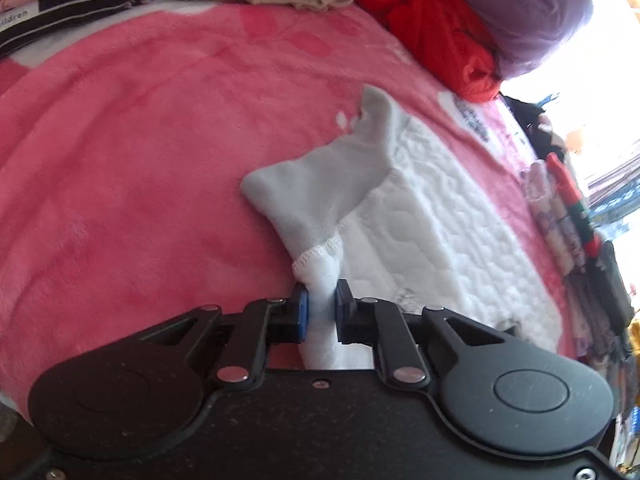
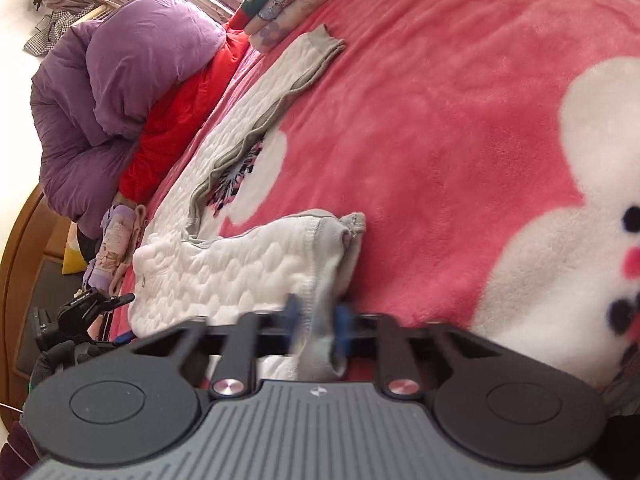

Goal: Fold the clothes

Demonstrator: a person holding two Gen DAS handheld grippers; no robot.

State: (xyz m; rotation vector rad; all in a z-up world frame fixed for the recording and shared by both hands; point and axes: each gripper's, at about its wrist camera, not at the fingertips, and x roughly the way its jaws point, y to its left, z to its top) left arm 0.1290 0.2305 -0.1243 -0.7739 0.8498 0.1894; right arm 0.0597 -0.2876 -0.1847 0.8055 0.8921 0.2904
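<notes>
A pink blanket point(image 1: 140, 152) covers the bed, with a purple coat point(image 2: 120, 92) heaped at its edge. On it lies the white quilted garment point(image 1: 448, 216). The left gripper point(image 1: 322, 308), held low and level, pinches its bunched hem; the right gripper point(image 2: 318, 320) clamps another edge.

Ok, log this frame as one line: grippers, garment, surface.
left gripper: shut on white quilted garment | right gripper: shut on same garment's hem | garment: partly folded, lying on pink blanket
</notes>
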